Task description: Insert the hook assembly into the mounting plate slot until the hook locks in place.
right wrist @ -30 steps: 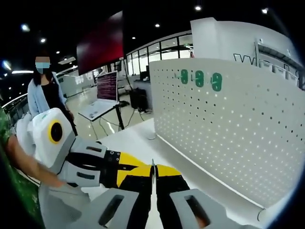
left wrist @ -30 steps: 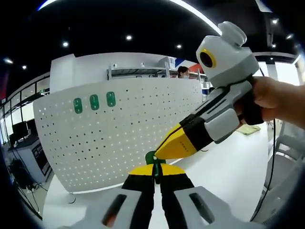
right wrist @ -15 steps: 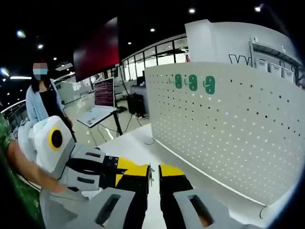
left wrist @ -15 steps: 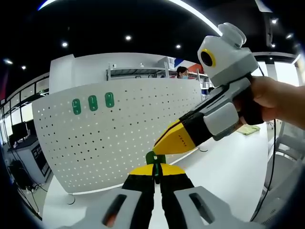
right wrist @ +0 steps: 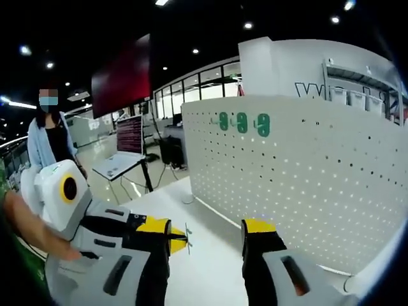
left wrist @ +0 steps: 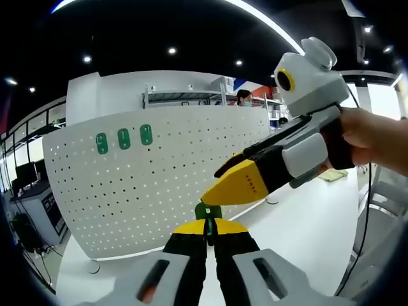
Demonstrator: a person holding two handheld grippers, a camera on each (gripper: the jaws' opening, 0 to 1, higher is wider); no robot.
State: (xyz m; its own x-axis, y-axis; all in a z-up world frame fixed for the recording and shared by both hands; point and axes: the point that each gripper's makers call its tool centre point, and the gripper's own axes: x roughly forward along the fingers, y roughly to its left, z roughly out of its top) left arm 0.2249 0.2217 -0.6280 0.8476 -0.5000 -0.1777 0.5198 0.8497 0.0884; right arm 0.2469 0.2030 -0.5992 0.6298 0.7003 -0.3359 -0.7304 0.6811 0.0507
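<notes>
green ovals, three in a row, fixed high on the left part of the white perforated mounting plate, standing upright on the white bench; same three seen in the right gripper view, again near the plate's upper left.

lower and to the right of those ovals in the left gripper view: left gripper, jaws pressed together and pinching the small green hook assembly, green top poking just above the yellow tips. straight ahead of the jaws, the plate's hole field, so the hook lies between jaws and plate, facing the perforations, not yet touching them as far as can be judged. in the right gripper view, the same piece seen as a thin metal prong jutting from the left gripper's yellow tip toward the gap of the right jaws; long axis of it hard to read at this size.

further right: right gripper, entering from the right, jaws spread apart, hovering just above and beside the hook, empty. own view confirms the wide gap, nothing between.

judged: left gripper the nearer and the one carrying; coming move likely a forward push along the left jaws' line into a slot of the plate, which slot cannot be told from here.
</notes>
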